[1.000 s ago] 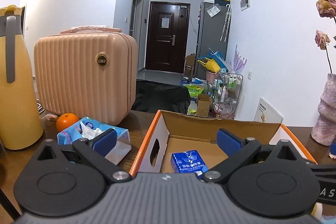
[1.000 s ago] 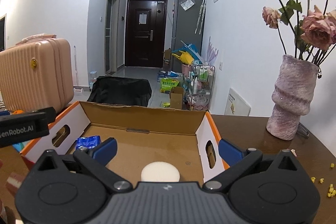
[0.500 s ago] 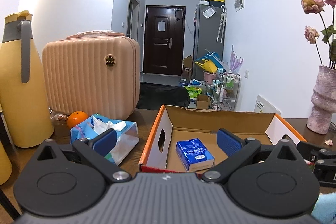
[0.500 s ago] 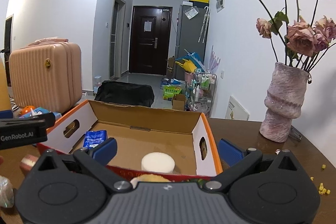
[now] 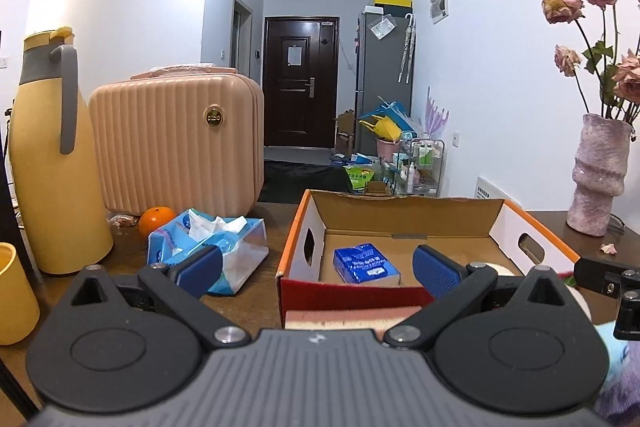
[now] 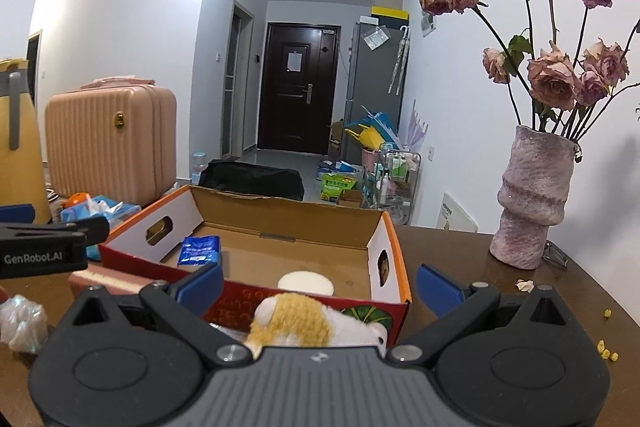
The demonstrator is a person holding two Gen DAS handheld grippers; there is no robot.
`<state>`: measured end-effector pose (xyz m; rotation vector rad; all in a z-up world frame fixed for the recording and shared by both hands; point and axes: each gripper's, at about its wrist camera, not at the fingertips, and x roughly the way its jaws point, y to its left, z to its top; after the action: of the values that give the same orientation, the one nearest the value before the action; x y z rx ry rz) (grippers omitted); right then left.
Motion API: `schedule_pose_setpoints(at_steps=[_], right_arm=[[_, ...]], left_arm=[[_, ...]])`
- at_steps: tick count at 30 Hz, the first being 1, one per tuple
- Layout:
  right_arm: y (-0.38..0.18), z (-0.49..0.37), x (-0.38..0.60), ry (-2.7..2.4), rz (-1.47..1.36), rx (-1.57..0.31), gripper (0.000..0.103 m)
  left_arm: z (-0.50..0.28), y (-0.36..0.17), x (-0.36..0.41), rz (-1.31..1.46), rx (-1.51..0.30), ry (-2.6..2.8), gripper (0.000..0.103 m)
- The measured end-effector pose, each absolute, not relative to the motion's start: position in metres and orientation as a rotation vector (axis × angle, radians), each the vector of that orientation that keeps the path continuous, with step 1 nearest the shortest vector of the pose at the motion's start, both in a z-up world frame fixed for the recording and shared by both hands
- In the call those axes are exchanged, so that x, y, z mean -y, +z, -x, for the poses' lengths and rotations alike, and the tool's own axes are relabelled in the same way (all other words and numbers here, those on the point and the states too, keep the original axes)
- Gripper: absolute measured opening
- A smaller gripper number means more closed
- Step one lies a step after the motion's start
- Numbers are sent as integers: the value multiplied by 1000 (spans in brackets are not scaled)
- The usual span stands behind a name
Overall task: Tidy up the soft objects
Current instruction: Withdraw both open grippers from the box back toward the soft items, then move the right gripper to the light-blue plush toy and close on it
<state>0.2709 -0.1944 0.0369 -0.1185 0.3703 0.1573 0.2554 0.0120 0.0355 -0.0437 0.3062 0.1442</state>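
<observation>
My left gripper [image 5: 316, 265] and right gripper [image 6: 319, 281] hang with fingers spread wide and nothing between them, just short of the cardboard box [image 6: 394, 269] on the table [image 6: 520, 291]. A blue tissue pack [image 5: 366, 263] lies inside the box at 10 o'clock, a white round pad [image 6: 306, 282] near its front wall. A plush toy [image 6: 316, 321] lies outside, against the box front, directly under my right gripper.
</observation>
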Motion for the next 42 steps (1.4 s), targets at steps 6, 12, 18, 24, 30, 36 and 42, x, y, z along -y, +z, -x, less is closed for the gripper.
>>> schedule_pose_setpoints(at_steps=[6, 12, 18, 24, 30, 36, 42], right_arm=[[32, -252, 197, 167, 134, -359, 103], [29, -235, 206, 165, 124, -345, 103], [29, -223, 214, 165, 109, -332, 103], [27, -211, 218, 171, 104, -321, 103], [22, -198, 221, 179, 107, -319, 103], [17, -191, 225, 184, 98, -327, 103], [16, -190, 225, 184, 96, -329, 103]], left_arm=[[-241, 33, -11, 39, -304, 135, 103], [-225, 29, -11, 40, -304, 123, 103], [-210, 26, -10, 45, -307, 109, 103], [-198, 23, -8, 47, -311, 97, 103], [-187, 18, -8, 50, -323, 87, 103], [-178, 14, -7, 52, -329, 69, 103], [-177, 14, -8, 58, -332, 53, 103]])
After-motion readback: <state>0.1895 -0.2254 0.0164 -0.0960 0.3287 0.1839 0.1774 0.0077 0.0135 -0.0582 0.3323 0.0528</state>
